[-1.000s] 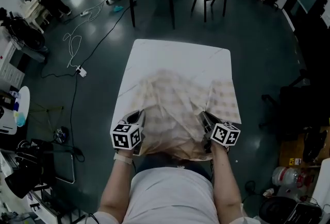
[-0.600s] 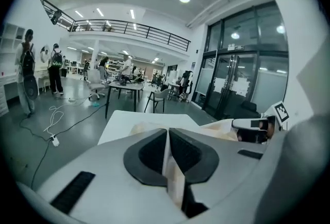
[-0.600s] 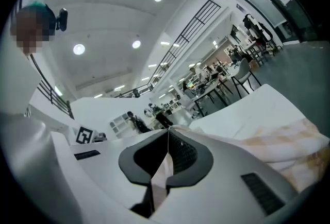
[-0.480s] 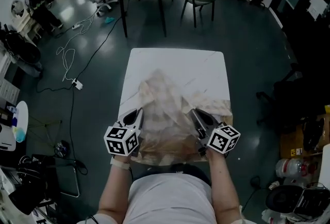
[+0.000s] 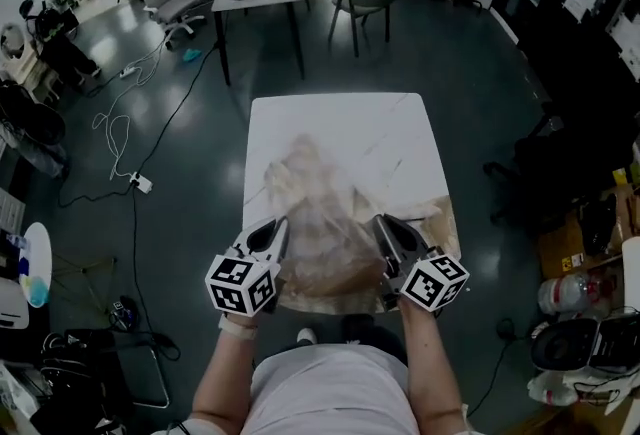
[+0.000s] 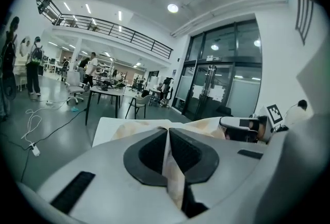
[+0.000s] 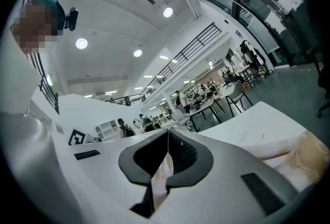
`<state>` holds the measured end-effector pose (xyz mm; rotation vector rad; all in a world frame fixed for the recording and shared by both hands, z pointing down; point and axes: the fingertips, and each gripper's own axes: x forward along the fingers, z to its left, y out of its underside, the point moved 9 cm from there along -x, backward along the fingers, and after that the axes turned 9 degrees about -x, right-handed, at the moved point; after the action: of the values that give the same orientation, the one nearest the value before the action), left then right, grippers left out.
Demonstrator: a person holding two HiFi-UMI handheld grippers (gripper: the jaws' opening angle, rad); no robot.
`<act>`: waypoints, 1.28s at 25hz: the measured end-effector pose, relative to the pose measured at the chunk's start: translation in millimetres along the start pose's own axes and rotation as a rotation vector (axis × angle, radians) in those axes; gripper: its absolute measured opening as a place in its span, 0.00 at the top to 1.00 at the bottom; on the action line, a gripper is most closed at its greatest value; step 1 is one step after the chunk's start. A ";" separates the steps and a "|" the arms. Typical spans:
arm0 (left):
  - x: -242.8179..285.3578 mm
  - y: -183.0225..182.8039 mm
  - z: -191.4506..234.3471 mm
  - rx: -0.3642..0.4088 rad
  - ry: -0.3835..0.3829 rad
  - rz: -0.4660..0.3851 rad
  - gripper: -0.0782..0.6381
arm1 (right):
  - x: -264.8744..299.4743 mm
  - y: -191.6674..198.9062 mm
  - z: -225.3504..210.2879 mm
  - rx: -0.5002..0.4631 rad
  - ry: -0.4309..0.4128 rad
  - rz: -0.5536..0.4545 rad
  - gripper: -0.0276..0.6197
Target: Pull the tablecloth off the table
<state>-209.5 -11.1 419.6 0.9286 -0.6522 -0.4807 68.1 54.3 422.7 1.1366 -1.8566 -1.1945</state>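
Both left gripper (image 5: pixel 270 235) and right gripper (image 5: pixel 388 233) are clamped on the tablecloth (image 5: pixel 325 248). More table (image 5: pixel 340 123) is bared beyond them than before; removal is judged past halfway.

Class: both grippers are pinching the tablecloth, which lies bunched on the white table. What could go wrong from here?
1. The left gripper and the right gripper each clamp only a thin fold of the tablecloth. A hard tug might slip it free.
2. One corner of the cloth lies at the right edge of the table, away from the bunched middle. It could drag or catch there, so the pull may go lopsided.
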 end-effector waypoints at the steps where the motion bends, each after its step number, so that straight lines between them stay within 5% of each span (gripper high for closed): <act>1: -3.1 1.1 -1.8 0.004 0.023 0.005 0.87 | -6.6 1.2 7.2 -0.003 0.016 -0.009 0.91; 11: -28.2 8.1 -49.5 0.115 0.283 0.031 0.87 | -91.6 4.0 69.4 -0.038 0.190 -0.158 0.91; 21: -22.8 8.7 -154.2 0.148 0.507 0.018 0.87 | -199.5 -35.9 75.4 -0.102 0.322 -0.293 0.91; 32: -9.8 7.1 -270.1 0.248 0.642 -0.014 0.87 | -341.0 -80.0 66.8 -0.187 0.569 -0.415 0.91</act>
<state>-27.9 153.6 305.4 1.2444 -0.1184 -0.0928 178.4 371.1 302.1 1.5983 -1.0931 -1.0779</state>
